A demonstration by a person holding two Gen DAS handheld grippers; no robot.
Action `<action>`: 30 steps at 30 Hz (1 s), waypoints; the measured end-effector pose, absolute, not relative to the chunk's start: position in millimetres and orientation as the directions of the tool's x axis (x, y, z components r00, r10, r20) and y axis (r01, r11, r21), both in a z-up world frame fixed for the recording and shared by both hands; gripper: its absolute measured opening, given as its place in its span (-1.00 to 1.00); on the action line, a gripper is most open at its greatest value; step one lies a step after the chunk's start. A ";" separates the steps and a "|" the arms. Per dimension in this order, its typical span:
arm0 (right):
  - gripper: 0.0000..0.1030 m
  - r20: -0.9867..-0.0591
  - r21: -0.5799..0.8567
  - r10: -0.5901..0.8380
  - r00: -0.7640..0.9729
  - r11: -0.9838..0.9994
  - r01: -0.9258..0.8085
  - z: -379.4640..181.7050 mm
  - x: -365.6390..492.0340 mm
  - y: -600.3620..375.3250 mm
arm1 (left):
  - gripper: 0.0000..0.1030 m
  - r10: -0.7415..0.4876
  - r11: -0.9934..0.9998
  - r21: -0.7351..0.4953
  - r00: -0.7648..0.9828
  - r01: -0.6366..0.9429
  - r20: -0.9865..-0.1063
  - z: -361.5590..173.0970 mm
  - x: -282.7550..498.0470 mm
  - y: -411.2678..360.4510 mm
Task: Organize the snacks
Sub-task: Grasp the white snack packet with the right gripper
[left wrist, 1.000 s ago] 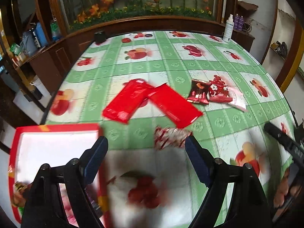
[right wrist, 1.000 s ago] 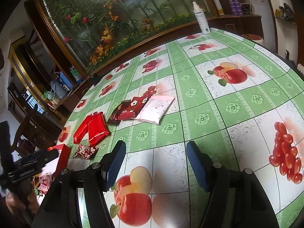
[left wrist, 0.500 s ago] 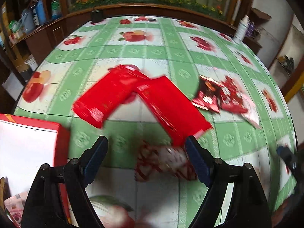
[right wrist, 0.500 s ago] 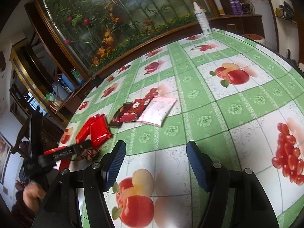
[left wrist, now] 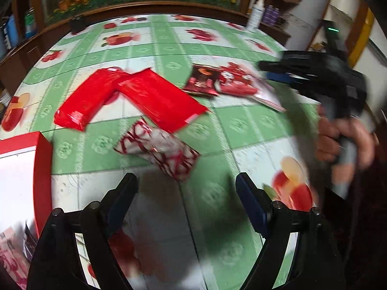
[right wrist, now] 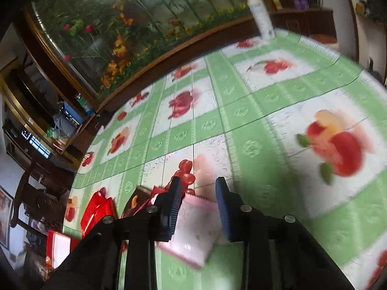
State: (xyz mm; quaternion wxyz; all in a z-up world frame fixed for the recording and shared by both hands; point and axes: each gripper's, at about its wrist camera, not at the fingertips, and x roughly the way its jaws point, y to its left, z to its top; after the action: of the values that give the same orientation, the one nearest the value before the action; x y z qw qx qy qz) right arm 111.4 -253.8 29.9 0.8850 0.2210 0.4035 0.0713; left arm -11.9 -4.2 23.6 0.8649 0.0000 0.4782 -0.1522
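— Green fruit-print tablecloth (left wrist: 241,125) fills both views; what lies on it?
— Two red packets (left wrist: 125,101) upper left, a red-and-white snack (left wrist: 157,149) at centre.
— And the grippers?
— Left gripper (left wrist: 186,205) hangs released over bare cloth. Right gripper (right wrist: 198,207) straddles a pink packet (right wrist: 196,232), jaws narrowed; actual pinching I cannot tell.
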 end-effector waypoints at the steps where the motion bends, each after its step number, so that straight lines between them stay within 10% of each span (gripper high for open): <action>1: -0.53 -0.695 0.429 0.297 0.655 0.902 0.046 25.1 115.1 -249.3 | 0.62 -0.268 0.954 -0.153 0.502 0.258 -0.823 25.4 -14.1 -1.3; 15: -0.43 -0.643 0.619 0.650 0.405 0.753 -0.225 22.9 76.1 -229.9 | 0.62 -0.077 0.990 -0.132 0.578 -0.053 -0.812 35.5 35.4 52.2; 30: -0.24 -0.680 0.544 0.493 0.543 0.835 -0.077 30.5 56.5 -270.4 | 0.62 -0.114 0.980 -0.002 0.551 0.200 -0.827 15.1 21.1 -9.7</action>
State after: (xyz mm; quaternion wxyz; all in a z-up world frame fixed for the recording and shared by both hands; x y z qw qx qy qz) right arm 56.5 -270.4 30.5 0.8472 0.2323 0.4473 0.1683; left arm 21.1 -9.7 15.1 0.8794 0.0461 0.4654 -0.0893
